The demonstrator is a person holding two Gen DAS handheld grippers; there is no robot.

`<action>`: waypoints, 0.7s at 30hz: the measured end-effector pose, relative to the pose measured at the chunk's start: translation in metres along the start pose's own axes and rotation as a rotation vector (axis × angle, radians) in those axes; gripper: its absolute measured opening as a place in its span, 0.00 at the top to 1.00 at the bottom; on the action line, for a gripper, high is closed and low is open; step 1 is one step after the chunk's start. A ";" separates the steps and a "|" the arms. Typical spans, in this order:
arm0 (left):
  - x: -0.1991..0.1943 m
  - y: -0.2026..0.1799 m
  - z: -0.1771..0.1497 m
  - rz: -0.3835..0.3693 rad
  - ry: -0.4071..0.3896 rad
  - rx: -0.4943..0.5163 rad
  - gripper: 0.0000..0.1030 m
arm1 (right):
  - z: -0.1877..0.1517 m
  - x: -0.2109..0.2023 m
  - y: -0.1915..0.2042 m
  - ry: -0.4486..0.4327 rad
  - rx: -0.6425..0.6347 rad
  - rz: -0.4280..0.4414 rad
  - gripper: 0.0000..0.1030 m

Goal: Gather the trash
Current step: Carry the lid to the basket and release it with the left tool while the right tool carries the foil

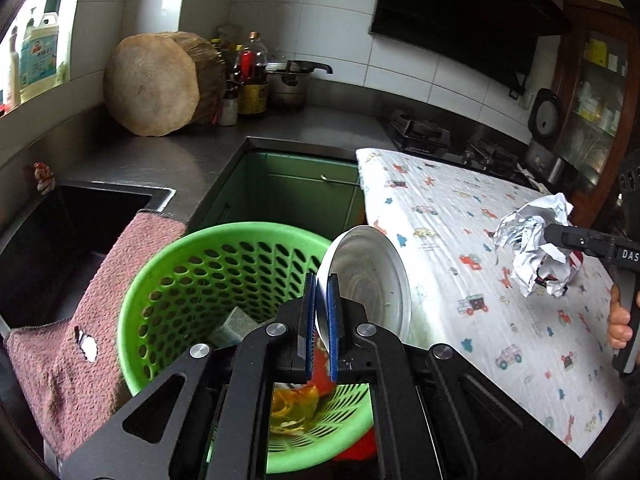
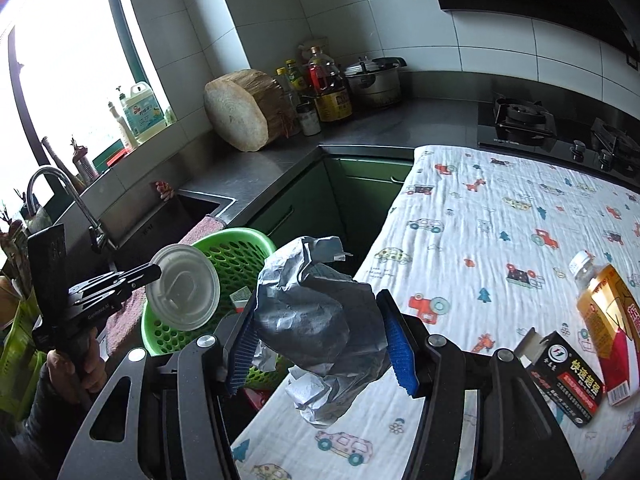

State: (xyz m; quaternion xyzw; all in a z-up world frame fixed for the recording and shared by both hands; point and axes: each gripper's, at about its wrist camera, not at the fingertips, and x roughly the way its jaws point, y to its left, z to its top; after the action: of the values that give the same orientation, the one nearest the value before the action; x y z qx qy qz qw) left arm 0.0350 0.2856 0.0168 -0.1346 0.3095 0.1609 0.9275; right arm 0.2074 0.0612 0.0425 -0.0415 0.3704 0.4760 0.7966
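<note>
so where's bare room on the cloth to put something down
Most of the printed cloth is bare, from the stove edge to the near end. It is crowded only at the right edge, where the bottle and black box lie. The green basket already holds trash.

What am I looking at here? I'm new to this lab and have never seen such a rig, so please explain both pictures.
No robot: a person holds a two-finger gripper in each hand, each with a fisheye camera looking along its fingers. The left view shows the left gripper shut on a clear plastic lid above the green basket, which already holds some trash. The right view shows the right gripper clamping crumpled paper over the table's patterned cloth. A drink bottle and a small black box lie on the cloth.
</note>
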 end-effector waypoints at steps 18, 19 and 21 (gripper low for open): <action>0.017 0.060 -0.049 0.283 0.118 -0.045 0.93 | 0.004 0.086 0.088 0.073 -0.029 0.123 0.47; 0.016 0.061 -0.050 0.281 0.116 -0.049 0.93 | 0.005 0.091 0.090 0.079 -0.024 0.131 0.47; 0.014 0.063 -0.052 0.289 0.114 -0.056 0.91 | 0.006 0.100 0.095 0.083 -0.019 0.135 0.47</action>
State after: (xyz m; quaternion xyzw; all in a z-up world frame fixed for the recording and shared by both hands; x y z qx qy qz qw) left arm -0.0059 0.3279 -0.0410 -0.1236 0.3730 0.2934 0.8715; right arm 0.1626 0.1883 0.0107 -0.0435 0.4005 0.5300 0.7462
